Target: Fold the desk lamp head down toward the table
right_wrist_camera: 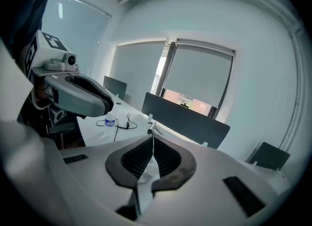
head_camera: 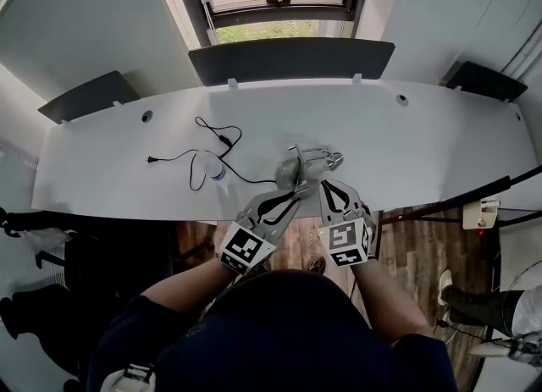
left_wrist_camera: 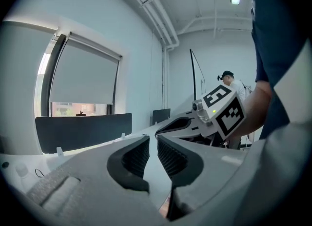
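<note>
The silver desk lamp (head_camera: 303,164) sits near the white desk's (head_camera: 406,145) front edge, its arm and head lying low over the base. Its black cord (head_camera: 212,138) trails left. Both grippers hover just in front of it, apart from it. My left gripper (head_camera: 293,190) has a narrow gap between its pads (left_wrist_camera: 171,155) with nothing in it. My right gripper (head_camera: 327,185) is shut, its tips touching (right_wrist_camera: 152,139) and holding nothing. In the right gripper view a bit of the lamp's metal arm (right_wrist_camera: 151,128) pokes out beyond the tips. The left gripper view does not show the lamp.
A small clear bottle (head_camera: 218,172) stands by the cord, left of the lamp. Dark divider panels (head_camera: 292,58) line the desk's far edge under a window. A white power strip (head_camera: 480,212) hangs at the right. Another person (left_wrist_camera: 229,81) stands far off.
</note>
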{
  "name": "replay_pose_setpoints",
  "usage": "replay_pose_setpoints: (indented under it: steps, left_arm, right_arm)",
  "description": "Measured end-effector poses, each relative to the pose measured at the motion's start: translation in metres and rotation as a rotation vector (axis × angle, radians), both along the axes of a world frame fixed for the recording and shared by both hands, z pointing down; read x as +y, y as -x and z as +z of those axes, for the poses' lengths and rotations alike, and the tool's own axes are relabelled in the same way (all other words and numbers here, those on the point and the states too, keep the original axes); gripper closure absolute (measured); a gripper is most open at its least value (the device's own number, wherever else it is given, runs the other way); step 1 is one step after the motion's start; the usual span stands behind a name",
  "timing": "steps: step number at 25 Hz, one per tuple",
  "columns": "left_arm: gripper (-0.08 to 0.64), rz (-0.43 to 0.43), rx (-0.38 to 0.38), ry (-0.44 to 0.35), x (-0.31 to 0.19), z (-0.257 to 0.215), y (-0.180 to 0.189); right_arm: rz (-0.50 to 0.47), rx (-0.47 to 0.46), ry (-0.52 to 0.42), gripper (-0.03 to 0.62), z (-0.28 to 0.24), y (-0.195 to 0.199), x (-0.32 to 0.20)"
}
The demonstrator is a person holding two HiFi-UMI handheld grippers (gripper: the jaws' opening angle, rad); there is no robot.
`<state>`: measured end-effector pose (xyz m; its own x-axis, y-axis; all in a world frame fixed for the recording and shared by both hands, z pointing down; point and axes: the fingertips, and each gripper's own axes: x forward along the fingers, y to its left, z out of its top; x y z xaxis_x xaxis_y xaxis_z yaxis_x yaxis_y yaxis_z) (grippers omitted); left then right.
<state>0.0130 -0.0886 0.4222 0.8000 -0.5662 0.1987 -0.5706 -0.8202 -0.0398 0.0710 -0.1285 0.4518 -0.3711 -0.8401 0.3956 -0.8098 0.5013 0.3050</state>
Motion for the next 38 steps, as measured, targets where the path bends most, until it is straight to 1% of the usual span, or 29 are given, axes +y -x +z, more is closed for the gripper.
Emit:
replay_pose_setpoints:
  steps: [3,6,8,12,14,18,21,29,38]
  left_arm:
    - [0.532,0.015,0.006,-0.018,0.006,-0.013,-0.002]
    - [0.554,0.044,0.036,0.002,0.013,-0.02,-0.009]
    - [0.554,0.068,0.045,0.004,0.018,-0.028,-0.013]
    - [0.555,0.105,0.101,0.019,0.025,-0.05,-0.023]
    - [0.555,0.115,0.107,0.011,0.028,-0.054,-0.026]
    - [0.555,0.135,0.097,-0.01,0.032,-0.05,-0.033]
    - [0.555,0.136,0.114,-0.009,0.035,-0.054,-0.038]
    - [0.555,0.119,0.13,0.0,0.04,-0.058,-0.034]
    - [0.555,0.118,0.119,-0.006,0.042,-0.057,-0.033]
  right_arm:
    - [-0.01,-0.05,-0.011,0.58,-0.016,0.003,0.012]
    - [-0.016,-0.112,-0.01,0.581,-0.029,0.005,0.023]
    - [-0.027,-0.148,-0.008,0.581,-0.037,0.007,0.032]
    - [-0.026,-0.228,-0.024,0.581,-0.057,0.007,0.047]
    - [-0.018,-0.257,-0.039,0.581,-0.064,0.005,0.052]
    - [0.005,-0.268,-0.063,0.583,-0.063,-0.006,0.06]
    - [0.016,-0.284,-0.062,0.583,-0.062,-0.011,0.064]
    - [-0.006,-0.302,-0.063,0.583,-0.066,-0.008,0.069]
    - [-0.018,-0.31,-0.064,0.583,-0.07,-0.006,0.071]
